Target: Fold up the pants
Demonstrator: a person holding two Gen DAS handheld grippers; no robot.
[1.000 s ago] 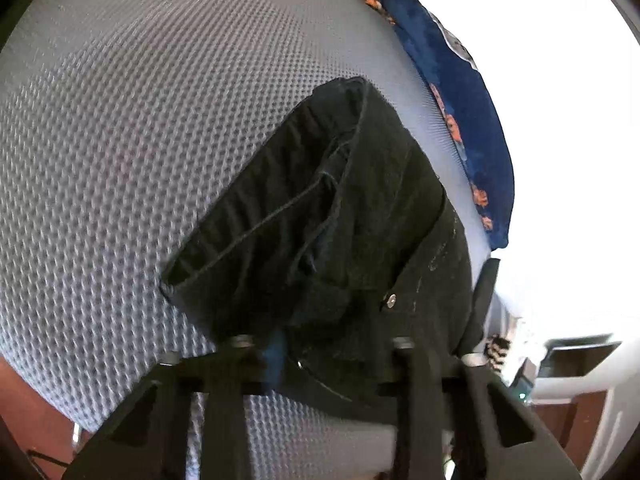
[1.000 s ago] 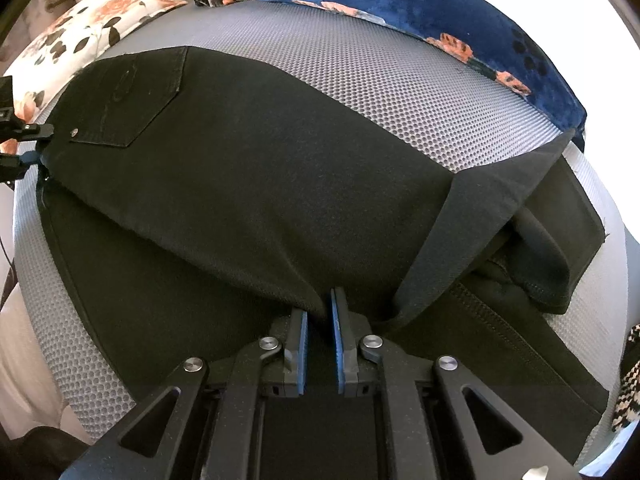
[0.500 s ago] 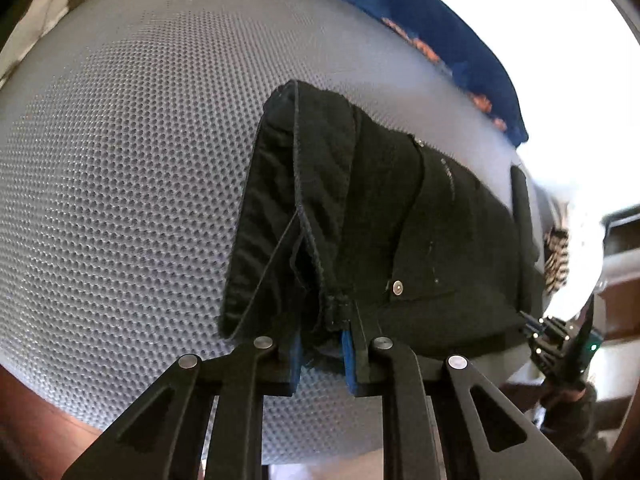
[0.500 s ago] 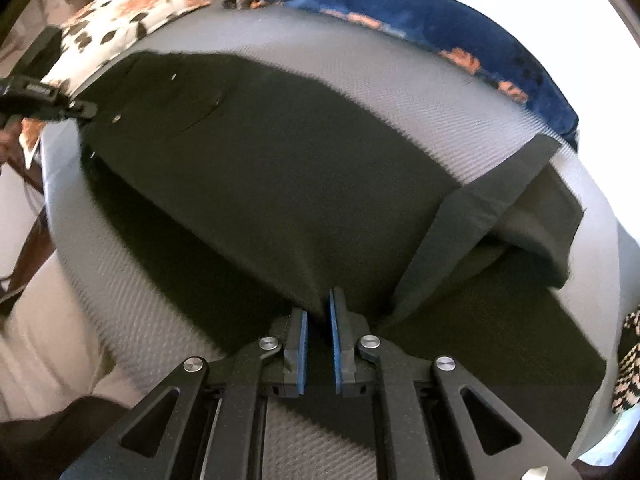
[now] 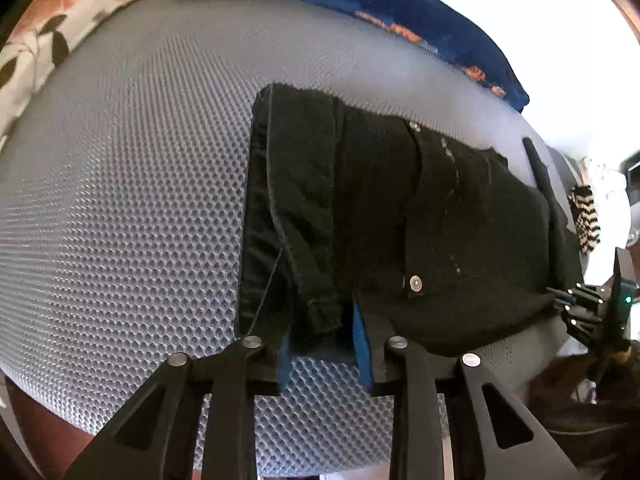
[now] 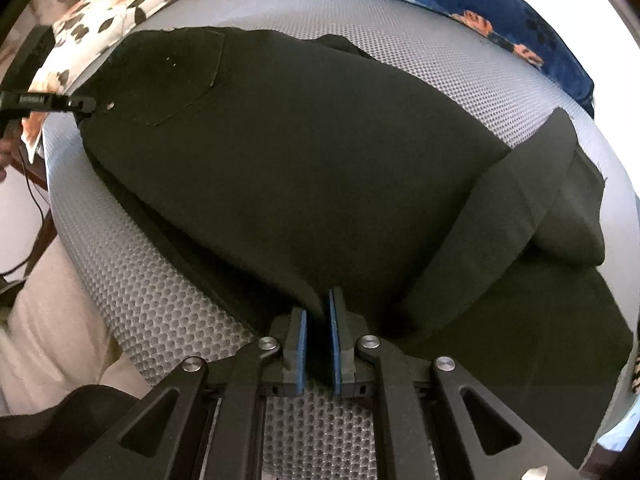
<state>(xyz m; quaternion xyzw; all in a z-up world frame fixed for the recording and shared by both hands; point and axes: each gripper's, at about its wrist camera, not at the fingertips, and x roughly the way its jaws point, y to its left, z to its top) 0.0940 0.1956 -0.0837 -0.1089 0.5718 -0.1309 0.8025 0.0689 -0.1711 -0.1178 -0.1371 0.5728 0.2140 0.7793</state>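
Releasing waistband of pants (image 5: pixel 400 216) near mattress (image 5: pixel 120 200) edge: left gripper (image 5: pixel 324 340) opening; right gripper (image 6: pixel 318 344) clenched on fabric. Next, probably folding across.

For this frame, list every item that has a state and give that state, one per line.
Black denim pants: folded over lengthwise, flat on the grey mesh mattress, one leg end doubled back.
Left gripper: jaws opening, waistband edge between the pads.
Right gripper: shut on the pants' folded edge.
Blue floral blanket: bunched along the far edge.
Floral pillow: lying beyond the waistband.
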